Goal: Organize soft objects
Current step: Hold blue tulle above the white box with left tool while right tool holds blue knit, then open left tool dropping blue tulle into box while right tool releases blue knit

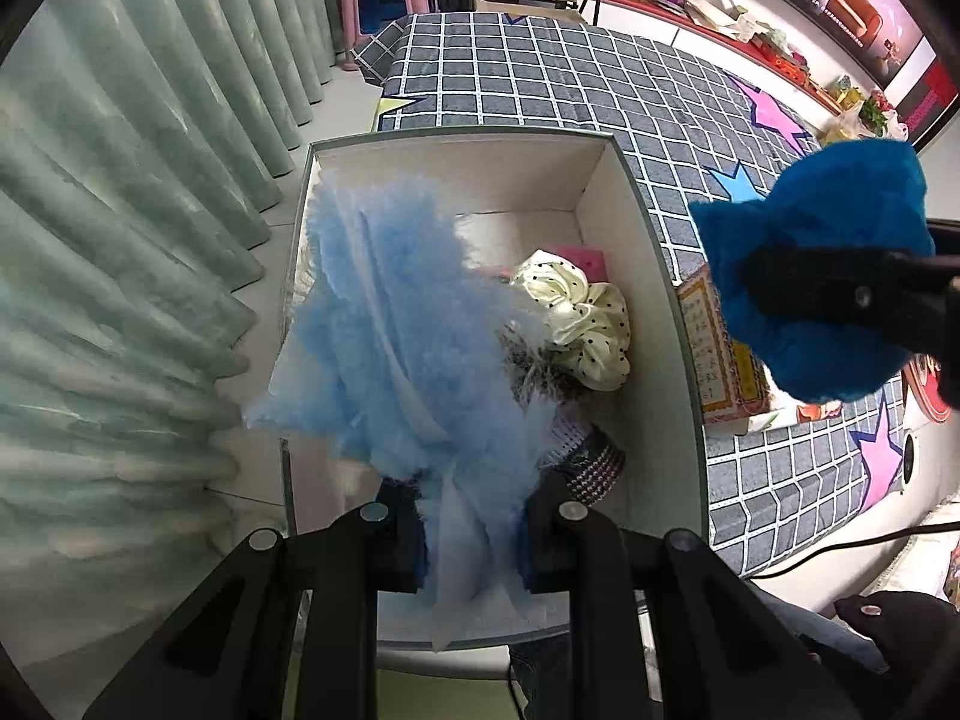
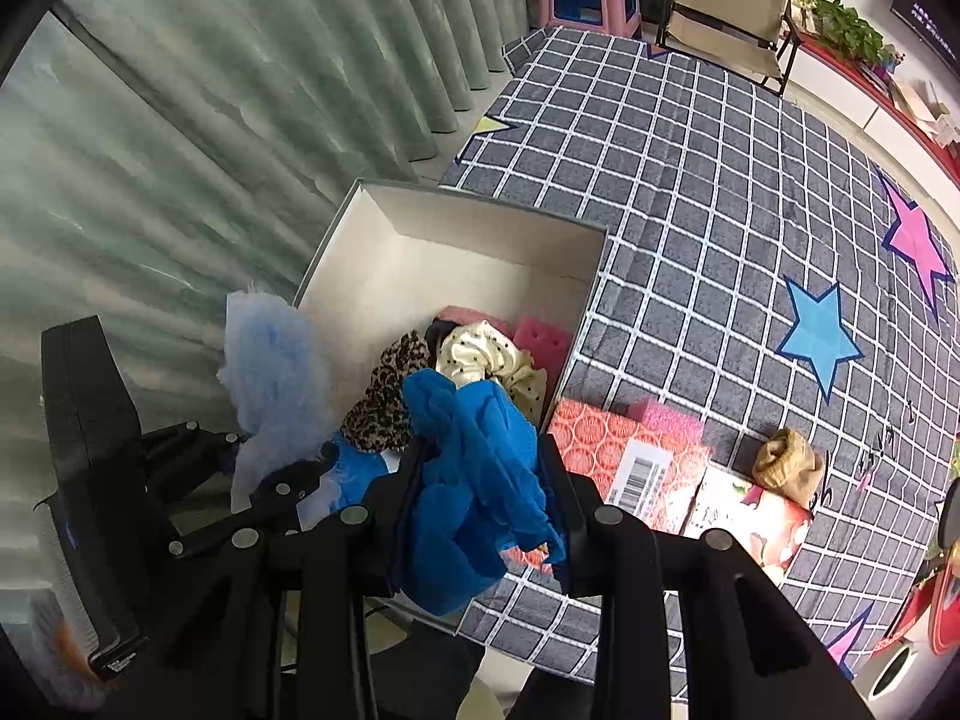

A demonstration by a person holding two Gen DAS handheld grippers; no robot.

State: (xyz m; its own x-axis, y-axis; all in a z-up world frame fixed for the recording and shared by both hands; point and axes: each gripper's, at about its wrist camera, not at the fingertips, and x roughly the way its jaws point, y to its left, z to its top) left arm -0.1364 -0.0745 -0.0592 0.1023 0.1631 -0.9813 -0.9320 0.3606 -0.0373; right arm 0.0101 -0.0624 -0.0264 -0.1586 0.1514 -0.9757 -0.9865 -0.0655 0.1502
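Both loads hang at the white open cardboard box (image 1: 600, 180): left tongs (image 1: 474, 546) clamp the pale-blue fluffy cloth (image 1: 390, 330), right tongs (image 2: 480, 516) clamp the deep-blue fuzzy cloth (image 2: 474, 480); next, probably part each over the box.

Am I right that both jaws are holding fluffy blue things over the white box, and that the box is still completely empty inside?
Not quite: the box is not empty. The right wrist view shows a cream dotted scrunchie, a leopard-print piece and a pink sponge inside it. The rest holds: the left gripper grips a pale blue fluffy piece and the right gripper a deep blue one.
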